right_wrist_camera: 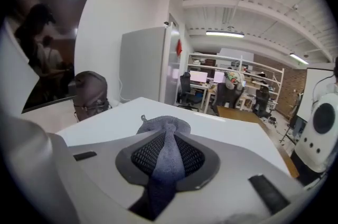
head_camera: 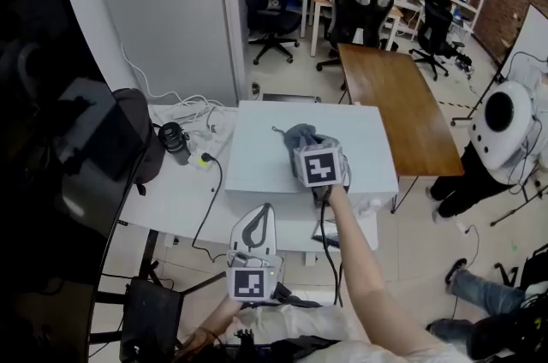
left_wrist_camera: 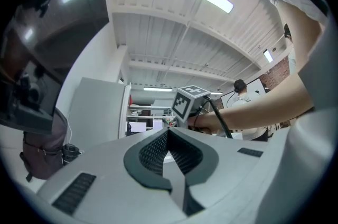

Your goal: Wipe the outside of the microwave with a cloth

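Observation:
The white microwave (head_camera: 257, 143) fills the middle of the head view, seen from above. A grey cloth (head_camera: 295, 134) lies bunched on its top, toward the right. My right gripper (head_camera: 303, 149) is shut on that cloth and presses it onto the top. In the right gripper view the cloth (right_wrist_camera: 158, 123) runs between the closed jaws of the right gripper (right_wrist_camera: 169, 136), over the white microwave top (right_wrist_camera: 116, 122). My left gripper (head_camera: 261, 211) hangs below the microwave's front edge, apart from it. In its own view the left gripper (left_wrist_camera: 168, 132) is shut and empty.
A black backpack (head_camera: 137, 134), a dark lens-like cylinder (head_camera: 174, 137) and white cables (head_camera: 201, 115) lie on the white table left of the microwave. A wooden table (head_camera: 398, 104) stands to the right, a grey partition (head_camera: 171, 10) behind. A person (head_camera: 479, 173) is at the right.

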`<state>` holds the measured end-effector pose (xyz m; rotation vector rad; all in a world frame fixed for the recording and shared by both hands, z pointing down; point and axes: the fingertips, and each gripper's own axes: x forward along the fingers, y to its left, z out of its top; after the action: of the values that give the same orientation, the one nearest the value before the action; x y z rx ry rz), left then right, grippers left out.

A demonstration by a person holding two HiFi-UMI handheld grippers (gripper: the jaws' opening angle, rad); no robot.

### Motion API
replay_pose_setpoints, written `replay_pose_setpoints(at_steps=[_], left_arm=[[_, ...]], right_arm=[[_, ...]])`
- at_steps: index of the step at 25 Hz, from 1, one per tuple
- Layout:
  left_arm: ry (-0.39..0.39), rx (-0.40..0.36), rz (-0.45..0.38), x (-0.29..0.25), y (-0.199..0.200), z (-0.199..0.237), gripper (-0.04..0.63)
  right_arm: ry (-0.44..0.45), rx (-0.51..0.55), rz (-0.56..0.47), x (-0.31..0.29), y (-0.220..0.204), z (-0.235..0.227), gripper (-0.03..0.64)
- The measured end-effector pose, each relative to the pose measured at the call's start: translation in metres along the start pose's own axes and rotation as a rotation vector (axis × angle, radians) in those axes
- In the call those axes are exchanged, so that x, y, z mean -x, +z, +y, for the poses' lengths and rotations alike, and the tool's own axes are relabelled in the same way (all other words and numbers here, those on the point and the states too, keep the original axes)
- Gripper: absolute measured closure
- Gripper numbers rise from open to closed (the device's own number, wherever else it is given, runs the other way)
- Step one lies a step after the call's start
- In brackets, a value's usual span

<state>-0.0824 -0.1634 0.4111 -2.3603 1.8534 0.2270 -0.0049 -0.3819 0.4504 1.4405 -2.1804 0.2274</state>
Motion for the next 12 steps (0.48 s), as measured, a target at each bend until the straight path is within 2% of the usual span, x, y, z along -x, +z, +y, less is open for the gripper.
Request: replay_pose_setpoints(at_steps=[6,9,12], left_arm=[[-0.065,0.016,-0.002,-0.004,-0.001,-0.028,0.594],[-0.088,0.017,0.001,-0.004,-0.002,-0.037,0.594],[-0.092,0.029,-0.017,-0.004,0.000,-0.040,0.594]], right_arm=[[-0.234,-0.099,0.064,0.048,-0.057,-0.144,0.546],[-0.291,-0.163,0.084,0.070,-0.079,-0.191,0.546],[-0.307,-0.212,0.094,0.080,-0.095,-0.209,0.546]])
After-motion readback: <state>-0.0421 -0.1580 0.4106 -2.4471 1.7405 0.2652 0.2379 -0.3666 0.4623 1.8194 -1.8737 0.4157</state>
